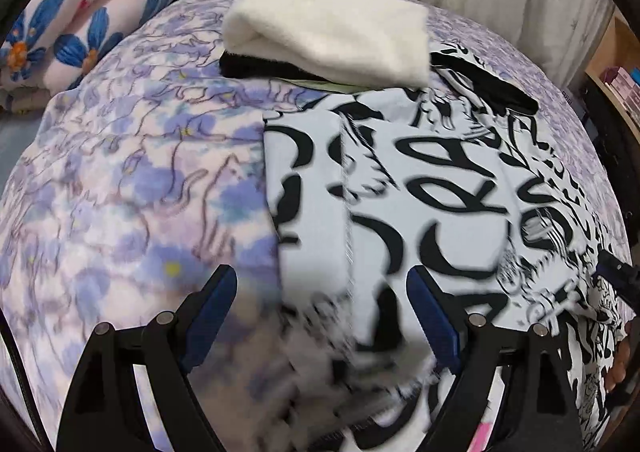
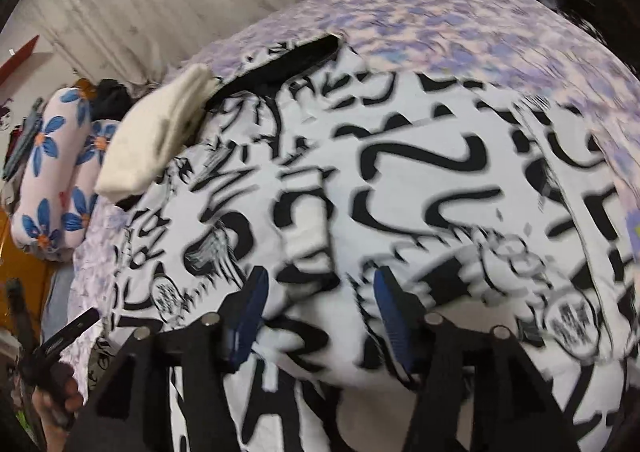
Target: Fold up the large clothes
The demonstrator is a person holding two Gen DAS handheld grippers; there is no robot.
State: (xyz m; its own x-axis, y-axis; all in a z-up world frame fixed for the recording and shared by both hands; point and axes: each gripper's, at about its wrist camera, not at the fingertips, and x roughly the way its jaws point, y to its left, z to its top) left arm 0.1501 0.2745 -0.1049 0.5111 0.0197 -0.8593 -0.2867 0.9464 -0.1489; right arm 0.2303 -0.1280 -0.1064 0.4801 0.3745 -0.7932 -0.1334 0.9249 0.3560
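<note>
A: Where is the shirt [image 1: 420, 187]?

B: Spread on the bed [image 1: 120, 179], toward its right side in the left wrist view, white with black lettering. One side is folded in, with a stitched hem running down the middle. Its black collar [image 1: 484, 85] lies toward the far edge.

A: And the left gripper [image 1: 322, 316]?

B: Fingers wide apart, blue pads showing. The near edge of the shirt sits between them, but it is smeared with blur — I cannot tell whether either pad touches it. Nothing is pinched.

A: The right gripper [image 2: 320, 312]?

B: Also spread, a little narrower, low over the shirt [image 2: 400, 179]. Cloth fills the gap; contact is unclear for the same reason.

A: What is hidden?

B: A white folded towel [image 1: 328, 31] rests near the far edge on a black garment [image 1: 256, 67], which shows only as a strip. The towel [image 2: 160, 131] overlaps the shirt's far corner beside the collar [image 2: 280, 67]. The floral pillows [image 1: 80, 19] at the far left corner are cut off by the lens rim. The shirt's lower part runs out of view under both grippers.
</note>
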